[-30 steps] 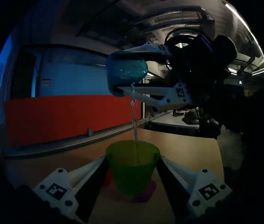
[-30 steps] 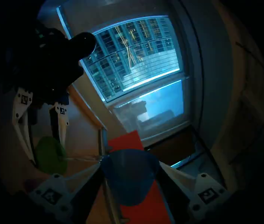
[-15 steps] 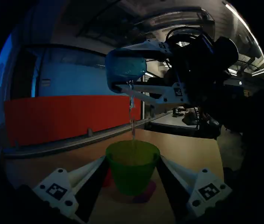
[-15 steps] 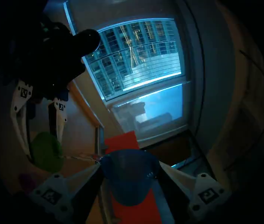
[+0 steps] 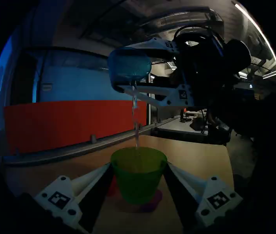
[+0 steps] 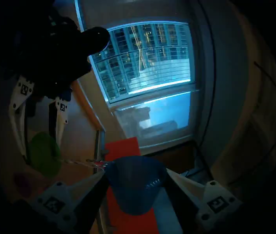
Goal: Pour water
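Right gripper jaws are being pressed on blue cup, left gripper jaws on green cup; stream could be spilled by sideways drift.

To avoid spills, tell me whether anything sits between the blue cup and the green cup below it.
Nothing visible does: the water stream falls from the tilted blue cup through open air into the green cup.
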Demonstrator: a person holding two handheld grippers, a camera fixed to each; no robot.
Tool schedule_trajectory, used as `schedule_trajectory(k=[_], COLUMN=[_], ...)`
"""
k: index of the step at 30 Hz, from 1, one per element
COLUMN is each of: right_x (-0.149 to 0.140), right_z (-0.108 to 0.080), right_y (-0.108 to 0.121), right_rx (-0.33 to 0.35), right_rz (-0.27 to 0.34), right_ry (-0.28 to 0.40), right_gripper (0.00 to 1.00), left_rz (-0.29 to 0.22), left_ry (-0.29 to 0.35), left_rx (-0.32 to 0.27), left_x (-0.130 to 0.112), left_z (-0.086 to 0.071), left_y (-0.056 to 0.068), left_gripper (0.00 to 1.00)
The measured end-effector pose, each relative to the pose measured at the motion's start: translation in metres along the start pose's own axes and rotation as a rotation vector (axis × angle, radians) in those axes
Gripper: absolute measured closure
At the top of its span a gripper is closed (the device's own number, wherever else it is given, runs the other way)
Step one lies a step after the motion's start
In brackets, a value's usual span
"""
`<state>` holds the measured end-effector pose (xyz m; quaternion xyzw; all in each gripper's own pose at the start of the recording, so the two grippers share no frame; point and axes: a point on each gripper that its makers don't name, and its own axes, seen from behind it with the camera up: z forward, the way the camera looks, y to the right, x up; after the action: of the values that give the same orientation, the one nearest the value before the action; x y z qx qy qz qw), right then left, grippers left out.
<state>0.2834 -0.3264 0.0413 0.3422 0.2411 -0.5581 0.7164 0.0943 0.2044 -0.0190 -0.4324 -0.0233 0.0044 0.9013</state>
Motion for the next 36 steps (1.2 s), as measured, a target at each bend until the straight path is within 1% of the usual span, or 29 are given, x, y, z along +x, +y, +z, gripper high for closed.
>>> schedule_trajectory(k=[15, 21, 36], right_x=[0.005, 0.005, 0.009], right_z=[0.005, 0.007, 0.010], right_y=[0.003, 0.005, 0.010], right_rx=[-0.005, -0.010, -0.021], right_rz=[-0.044, -0.076, -0.146], right_ry=[0.010, 0.008, 0.009], right_gripper=[0.09, 0.09, 0.10], left_rz=[0.001, -0.001, -0.002], left_ry=[-0.003, 0.000, 0.000], left_rx=[0.006, 0.002, 0.002], left_x=[-0.001, -0.001, -0.001], left_z=[0.002, 0.003, 0.005], left_y=[-0.002, -0.001, -0.002], left_gripper=[0.14, 0.14, 0.14])
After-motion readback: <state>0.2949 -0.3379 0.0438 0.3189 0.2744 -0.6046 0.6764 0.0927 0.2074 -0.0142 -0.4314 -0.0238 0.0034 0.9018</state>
